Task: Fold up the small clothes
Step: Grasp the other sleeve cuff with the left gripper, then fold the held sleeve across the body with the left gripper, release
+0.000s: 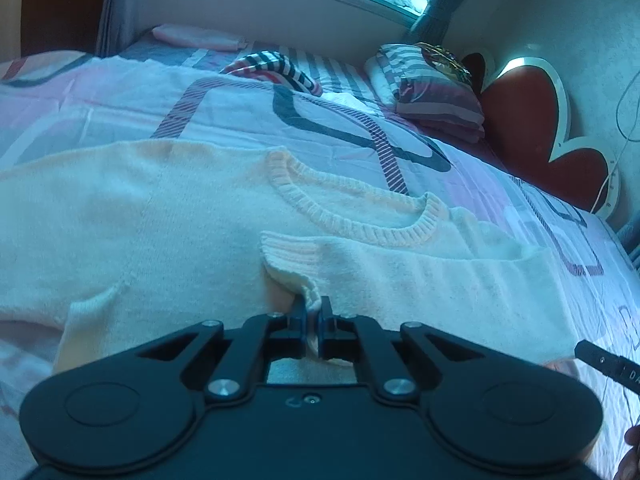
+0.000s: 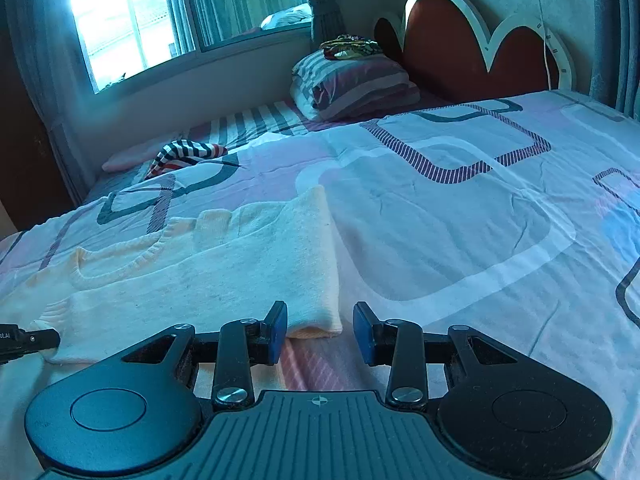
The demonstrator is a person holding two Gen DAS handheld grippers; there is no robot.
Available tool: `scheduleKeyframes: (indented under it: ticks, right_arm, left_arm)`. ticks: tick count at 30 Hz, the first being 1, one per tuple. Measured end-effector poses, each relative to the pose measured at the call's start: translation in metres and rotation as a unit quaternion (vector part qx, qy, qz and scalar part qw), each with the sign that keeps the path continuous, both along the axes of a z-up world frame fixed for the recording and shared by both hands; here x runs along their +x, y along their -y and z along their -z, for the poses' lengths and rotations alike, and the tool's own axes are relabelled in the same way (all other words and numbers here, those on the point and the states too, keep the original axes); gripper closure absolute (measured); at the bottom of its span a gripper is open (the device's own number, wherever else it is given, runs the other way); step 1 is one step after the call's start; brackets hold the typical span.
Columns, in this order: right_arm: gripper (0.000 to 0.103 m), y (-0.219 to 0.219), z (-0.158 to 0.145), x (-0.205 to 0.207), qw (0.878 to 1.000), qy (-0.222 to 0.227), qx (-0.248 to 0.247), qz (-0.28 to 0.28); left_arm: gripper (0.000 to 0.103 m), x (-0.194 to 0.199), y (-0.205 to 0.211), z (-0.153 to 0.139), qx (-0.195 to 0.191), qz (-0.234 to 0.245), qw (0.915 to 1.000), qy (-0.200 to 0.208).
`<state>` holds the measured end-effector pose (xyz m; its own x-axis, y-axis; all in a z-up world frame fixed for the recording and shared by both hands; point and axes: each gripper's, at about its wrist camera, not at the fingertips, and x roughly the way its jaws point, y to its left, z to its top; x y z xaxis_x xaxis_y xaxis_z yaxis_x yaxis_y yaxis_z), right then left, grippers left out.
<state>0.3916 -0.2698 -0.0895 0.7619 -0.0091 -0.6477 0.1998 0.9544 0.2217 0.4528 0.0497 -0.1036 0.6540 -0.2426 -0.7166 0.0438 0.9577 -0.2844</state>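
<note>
While the bed (image 2: 460,220) carries it, your cream sweater (image 1: 168,216) lies flat, neckline toward the window, long axis crosswise to you. Your left tool (image 1: 314,312) pinches its folded sleeve cuff (image 1: 292,258); your right tool (image 2: 320,330) gapes beside the fold.

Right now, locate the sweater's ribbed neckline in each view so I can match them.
Left wrist: ribbed neckline sits centre frame, just beyond the left tongs pinching the sleeve cuff.
Right wrist: ribbed neckline lies at left, mid-height.
Shared landmark: striped folded bedding by the headboard.
</note>
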Motion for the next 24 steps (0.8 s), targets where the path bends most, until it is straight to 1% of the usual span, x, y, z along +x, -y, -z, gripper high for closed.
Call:
scheduleKeyframes:
  ticks: [3,9,12,16,19,24]
  right_arm:
    - [0.066,0.002,0.000,0.000,1.000,-0.002,0.000,-0.001]
    - [0.066,0.007,0.004,-0.002,1.000,-0.010,0.006,-0.004]
    - [0.066,0.007,0.009,-0.002,1.000,-0.018,0.011,-0.009]
    - [0.066,0.002,0.013,0.002,0.999,-0.024,0.015,-0.023]
    - [0.066,-0.005,0.016,0.006,0.999,-0.028,0.018,-0.043]
    - [0.066,-0.016,0.017,0.011,0.998,-0.032,0.003,-0.062]
  left_arm:
    - [0.100,-0.003,-0.001,-0.008,0.000,0.001,0.9999,0.015]
    - [0.100,-0.012,-0.010,-0.033,-0.002,0.006,0.9985,0.055]
    - [0.100,-0.014,-0.023,-0.036,0.001,-0.006,0.9983,0.057]
    - [0.100,-0.009,-0.039,-0.030,0.006,-0.019,0.9988,0.044]
    - [0.100,-0.006,-0.043,-0.026,0.006,-0.021,0.9989,0.041]
    - [0.100,-0.005,-0.055,-0.026,-0.002,-0.040,0.9980,0.049]
